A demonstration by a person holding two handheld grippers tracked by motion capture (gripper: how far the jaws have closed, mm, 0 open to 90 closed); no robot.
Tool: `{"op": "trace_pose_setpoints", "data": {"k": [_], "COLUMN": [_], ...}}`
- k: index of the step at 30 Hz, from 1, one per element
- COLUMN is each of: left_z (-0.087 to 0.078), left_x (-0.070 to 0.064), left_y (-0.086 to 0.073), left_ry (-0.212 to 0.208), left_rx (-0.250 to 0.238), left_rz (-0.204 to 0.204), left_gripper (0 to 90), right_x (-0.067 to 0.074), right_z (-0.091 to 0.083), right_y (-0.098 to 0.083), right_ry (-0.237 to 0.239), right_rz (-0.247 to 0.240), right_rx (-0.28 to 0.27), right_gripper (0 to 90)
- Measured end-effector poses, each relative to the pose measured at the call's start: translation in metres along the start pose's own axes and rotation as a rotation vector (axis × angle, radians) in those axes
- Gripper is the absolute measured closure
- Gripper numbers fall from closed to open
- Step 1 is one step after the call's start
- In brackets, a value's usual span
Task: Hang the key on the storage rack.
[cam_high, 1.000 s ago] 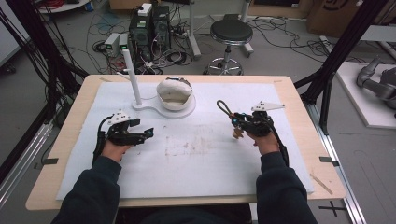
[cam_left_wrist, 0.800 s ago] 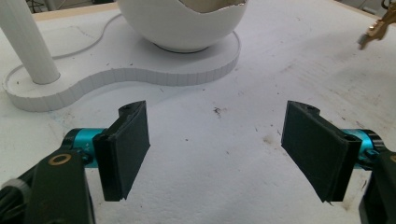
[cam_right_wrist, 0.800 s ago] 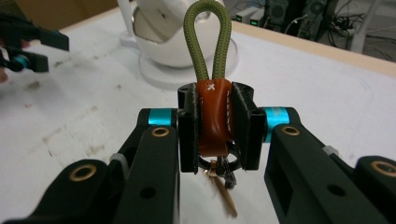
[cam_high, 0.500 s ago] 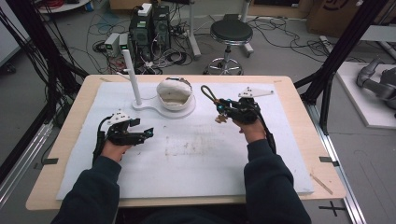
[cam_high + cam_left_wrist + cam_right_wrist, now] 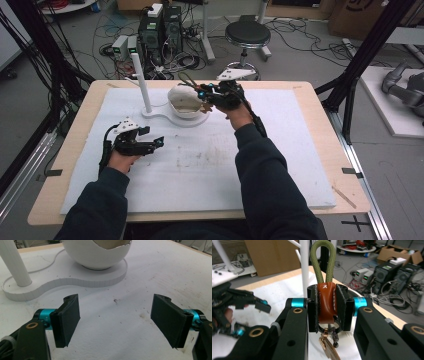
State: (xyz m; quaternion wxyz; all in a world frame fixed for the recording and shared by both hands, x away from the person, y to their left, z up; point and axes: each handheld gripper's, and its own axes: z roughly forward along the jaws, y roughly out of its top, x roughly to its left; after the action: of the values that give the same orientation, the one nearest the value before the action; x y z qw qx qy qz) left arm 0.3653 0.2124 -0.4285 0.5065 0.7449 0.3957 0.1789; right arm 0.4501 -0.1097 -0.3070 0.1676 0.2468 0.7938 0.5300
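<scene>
Right gripper (image 5: 326,308) is clamping a keychain strap: its fingers (image 5: 312,307) are pressing both sides of the brown leather tab (image 5: 326,302), which carries a small stitched "x". The olive cord loop (image 5: 323,261) is standing up out of the tab, long axis running straight along the fingers and away from the hand; a key ring with a gold tag (image 5: 327,346) is hanging below. In the high view this gripper (image 5: 206,96) is hovering at the far middle of the desk, over the right edge of the white bowl (image 5: 184,98), cord loop pointing left and far.

Left gripper (image 5: 115,320) is sitting low on the near left, fingers (image 5: 67,320) spread wide apart with nothing between them, facing the bowl's stand.

The bowl is resting on a white base (image 5: 167,116) with an upright white post (image 5: 141,82). A white foam sheet (image 5: 280,165), scuffed and stained, is covering the wooden desk (image 5: 320,100). Beyond: grey floor, tangled cables, computer towers (image 5: 160,27), a black stool (image 5: 247,35), cardboard boxes. No readable labels.
</scene>
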Motion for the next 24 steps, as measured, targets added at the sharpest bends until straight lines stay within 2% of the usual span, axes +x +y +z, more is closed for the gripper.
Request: {"op": "trace_pose_setpoints", "data": {"k": [2,3,4,7,8,11,13,21,24], "left_z": [-0.001,-0.002,-0.003,-0.003,-0.005,-0.006,-0.008,-0.011,-0.011], "left_x": [0.001,0.001,0.001,0.002,0.002,0.002,0.003,0.005,0.005], "left_y": [0.0,-0.001,-0.001,-0.002,-0.002,-0.003,-0.004,-0.005,-0.005], "left_ry": [0.001,0.004,0.004,0.005,0.007,0.011,0.014,0.021,0.022], "left_rx": [-0.003,0.0,-0.002,-0.004,-0.005,-0.006,-0.012,-0.012,-0.015], "left_rz": [-0.001,-0.002,-0.002,-0.003,-0.004,-0.003,-0.008,-0.005,-0.007], "left_gripper": [23.3,23.3,23.3,23.3,23.3,23.5,23.6,23.9,23.9], "right_x": [0.007,0.007,0.013,0.018,0.024,0.029,0.036,0.05,0.053], "right_z": [0.017,0.017,0.028,0.036,0.047,0.056,0.068,0.095,0.11], "right_y": [0.01,0.01,0.017,0.023,0.031,0.037,0.046,0.054,0.052], "right_ry": [0.021,0.021,0.04,0.055,0.069,0.078,0.09,0.098,0.073], "right_rz": [-0.023,-0.023,-0.038,-0.047,-0.06,-0.079,-0.099,-0.137,-0.148], "right_rx": [-0.005,-0.005,-0.009,-0.016,-0.02,-0.015,-0.014,0.032,0.078], "right_gripper": [74.7,74.7,74.7,74.7,74.7,74.7,74.7,74.6,74.6]}}
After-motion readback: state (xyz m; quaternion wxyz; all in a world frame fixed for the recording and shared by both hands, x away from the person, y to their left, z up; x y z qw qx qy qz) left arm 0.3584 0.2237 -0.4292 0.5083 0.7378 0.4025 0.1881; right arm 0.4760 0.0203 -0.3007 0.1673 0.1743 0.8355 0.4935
